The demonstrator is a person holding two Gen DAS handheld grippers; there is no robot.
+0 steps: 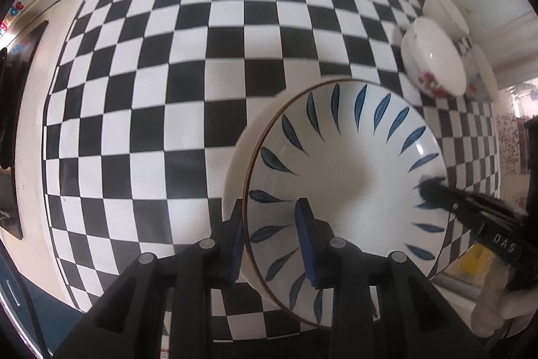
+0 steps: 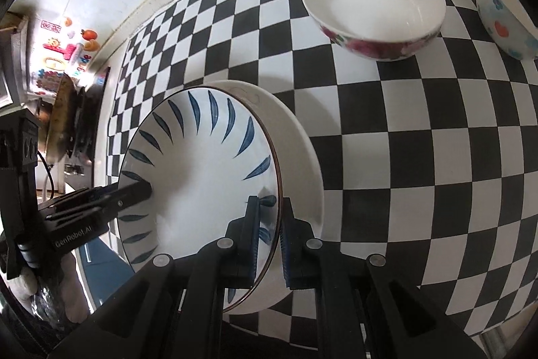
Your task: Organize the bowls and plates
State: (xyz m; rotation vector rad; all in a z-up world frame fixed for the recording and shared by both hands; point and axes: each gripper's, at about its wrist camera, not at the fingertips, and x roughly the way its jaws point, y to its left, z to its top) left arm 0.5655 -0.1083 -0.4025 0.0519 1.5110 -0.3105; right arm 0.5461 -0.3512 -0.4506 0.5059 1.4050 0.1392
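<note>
Blue-leaf plate (image 1: 339,164) seemingly pinched between both tools' pads.

Two wrist cameras, both close above one plate

Each looks down along its own fingers at the leaf-patterned plate (image 1: 343,170) (image 2: 201,177) on the checkered cloth (image 1: 168,90) (image 2: 420,157), from opposite rims; both also catch the flowered bowl (image 1: 433,63) (image 2: 373,2), and each sees the other's gripper.

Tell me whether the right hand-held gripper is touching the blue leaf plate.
Touching. In the right wrist view, the right hand-held gripper has one finger on either side of the blue leaf plate rim, pads pressed against it.
</note>
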